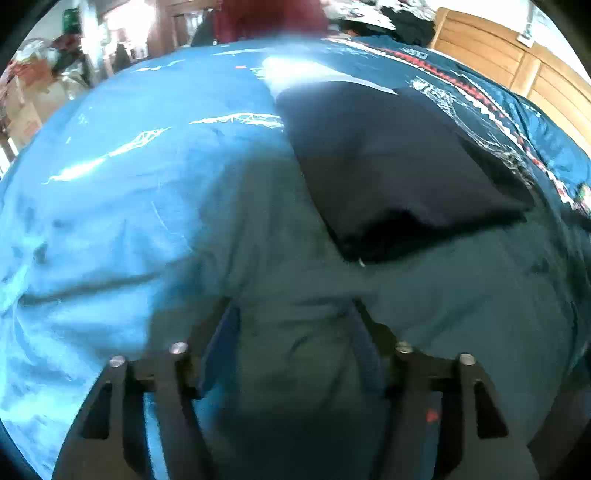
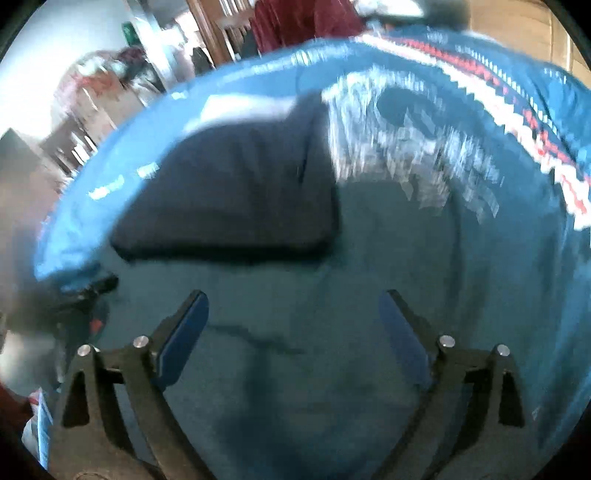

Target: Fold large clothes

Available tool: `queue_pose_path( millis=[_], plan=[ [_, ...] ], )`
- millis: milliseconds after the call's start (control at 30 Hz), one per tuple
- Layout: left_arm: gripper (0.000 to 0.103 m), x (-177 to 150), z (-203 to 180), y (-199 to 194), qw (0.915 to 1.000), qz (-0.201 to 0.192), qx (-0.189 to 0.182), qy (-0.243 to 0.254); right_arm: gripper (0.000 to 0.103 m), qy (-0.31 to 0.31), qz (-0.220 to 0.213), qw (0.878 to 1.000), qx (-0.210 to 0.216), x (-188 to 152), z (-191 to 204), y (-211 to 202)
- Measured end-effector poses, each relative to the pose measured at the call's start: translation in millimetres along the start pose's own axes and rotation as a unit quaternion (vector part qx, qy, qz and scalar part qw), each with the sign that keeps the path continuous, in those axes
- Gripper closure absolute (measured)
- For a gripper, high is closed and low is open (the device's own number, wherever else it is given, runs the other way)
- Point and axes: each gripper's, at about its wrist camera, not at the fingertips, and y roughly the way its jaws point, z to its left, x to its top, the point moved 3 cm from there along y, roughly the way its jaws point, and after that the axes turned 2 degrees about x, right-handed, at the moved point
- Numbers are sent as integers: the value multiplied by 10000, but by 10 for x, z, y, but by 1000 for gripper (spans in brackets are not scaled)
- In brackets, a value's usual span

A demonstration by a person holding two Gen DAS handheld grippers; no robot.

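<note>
A dark navy garment (image 1: 399, 177) (image 2: 229, 192), folded into a flat packet, lies on a wide blue cloth (image 1: 147, 206) (image 2: 406, 295) with white patterns and a red and white zigzag border. My left gripper (image 1: 291, 310) is low over the blue cloth, just short of the packet's near corner; its jaws stand wide apart and a ridge of blue cloth rises between them, hiding the tips. My right gripper (image 2: 293, 295) hovers open over the blue cloth, nothing between its fingers, the packet ahead and to its left. This view is motion-blurred.
A person in a dark red top (image 1: 269, 18) (image 2: 295, 22) stands beyond the far edge. Wooden panelling (image 1: 517, 62) is at the back right, cluttered shelves and boxes (image 1: 33, 96) at the back left. A dark blurred thing with a red spot (image 2: 92, 317) sits at the left edge.
</note>
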Motion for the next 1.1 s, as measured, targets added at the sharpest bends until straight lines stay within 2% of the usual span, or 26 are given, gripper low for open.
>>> queue_pose_path(
  millis=[33,100,267,300,333,367,467,800,1033,1100],
  plan=[
    [8,14,-29,12,10000,24,-20,-34,11,-8,85,9999,-108,-25,23,93],
    [2,34,-119,64,9999,120,60,1,11,-46,98,9994,-315,-11,70,197],
    [2,146,-164,14,9989,-132,398,-229,9,-100,68,9988,-482,86,224,345],
    [2,186,-183,44,9986,-110,445,-267,7,-144,91,9982,-581,106,241,398],
    [0,181,-186,102,9985,-40,468,-288,0,-185,235,9969,-731,77,248,510],
    [0,170,-187,162,9984,15,492,-263,0,-205,370,9958,-815,40,245,599],
    [0,161,-177,211,9985,-50,472,-271,0,-324,199,9947,-960,-28,257,646],
    [0,129,-169,209,9979,-247,478,-354,0,-345,61,9942,-1020,-86,293,623],
    [0,119,-175,226,9978,-344,467,-334,0,-278,331,9933,-1076,19,328,664],
    [0,116,-181,228,9977,-357,487,-322,0,-230,261,9936,-1078,57,321,695]
  ],
)
